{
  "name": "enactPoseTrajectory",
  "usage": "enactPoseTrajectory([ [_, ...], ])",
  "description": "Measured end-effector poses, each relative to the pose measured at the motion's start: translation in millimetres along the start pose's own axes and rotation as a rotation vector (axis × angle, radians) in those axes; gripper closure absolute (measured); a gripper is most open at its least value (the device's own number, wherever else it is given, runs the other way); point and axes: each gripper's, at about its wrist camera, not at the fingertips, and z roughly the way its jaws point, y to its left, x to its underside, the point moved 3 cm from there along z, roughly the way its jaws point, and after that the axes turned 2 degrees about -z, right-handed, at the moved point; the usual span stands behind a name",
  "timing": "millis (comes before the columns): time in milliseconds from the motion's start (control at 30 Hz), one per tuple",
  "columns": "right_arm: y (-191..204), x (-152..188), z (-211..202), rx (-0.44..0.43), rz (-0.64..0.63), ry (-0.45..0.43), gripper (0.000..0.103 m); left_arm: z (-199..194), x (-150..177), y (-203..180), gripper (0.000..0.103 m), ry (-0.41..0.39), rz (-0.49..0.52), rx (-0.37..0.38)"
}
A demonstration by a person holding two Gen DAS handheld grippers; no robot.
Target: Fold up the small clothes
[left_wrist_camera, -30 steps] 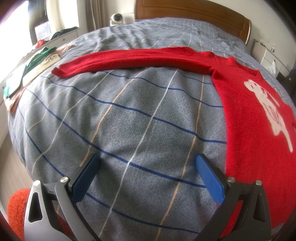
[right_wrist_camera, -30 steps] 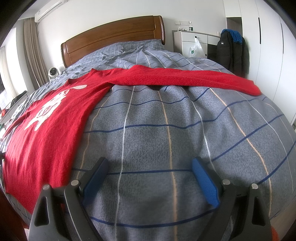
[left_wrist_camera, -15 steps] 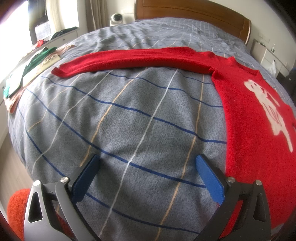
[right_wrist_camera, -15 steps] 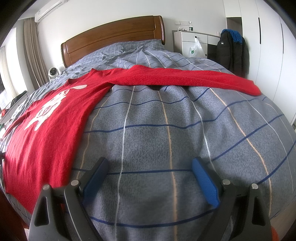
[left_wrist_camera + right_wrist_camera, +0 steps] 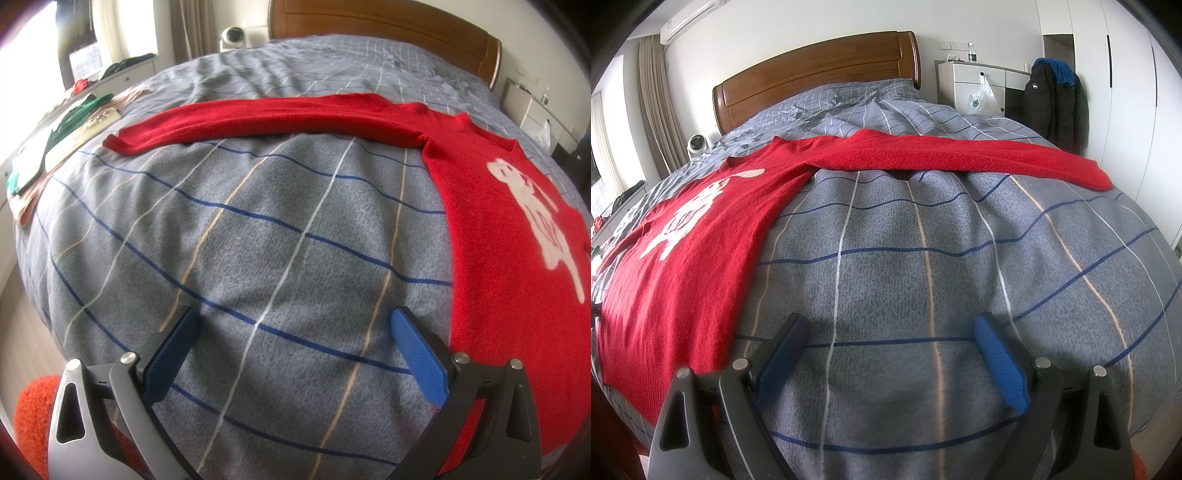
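A grey checked quilt-covered bed (image 5: 280,236) carries a red knitted sweater (image 5: 509,236) spread flat, sleeves outstretched towards the wooden headboard (image 5: 820,74); folded garments, perhaps, lie at the bed's far edge (image 5: 74,125).

One red sweater (image 5: 509,236) with two sleeves spread out, one bed (image 5: 280,229), two grippers (image 5: 291,347) (image 5: 890,350), one black jacket (image 5: 1056,107).

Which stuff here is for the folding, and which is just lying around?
For the folding: red sweater, left tongs, right tongs.

Just lying around: green clothes, black jacket, plastic bag, small fan.
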Motion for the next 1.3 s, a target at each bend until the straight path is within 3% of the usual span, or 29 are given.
enactPoseTrajectory([
  [767, 0, 0, 0, 0.000, -0.003, 0.001, 0.012, 0, 0, 0, 0.000, 0.001, 0.000, 0.002],
  [1067, 1, 2, -6, 0.008, 0.003, 0.042, 0.012, -12, -2, 8, 0.000, 0.027, -0.005, 0.047],
  [1300, -43, -45, -25, -0.106, 0.187, 0.020, 0.012, -16, -5, 12, 0.000, 0.005, -0.002, 0.092],
])
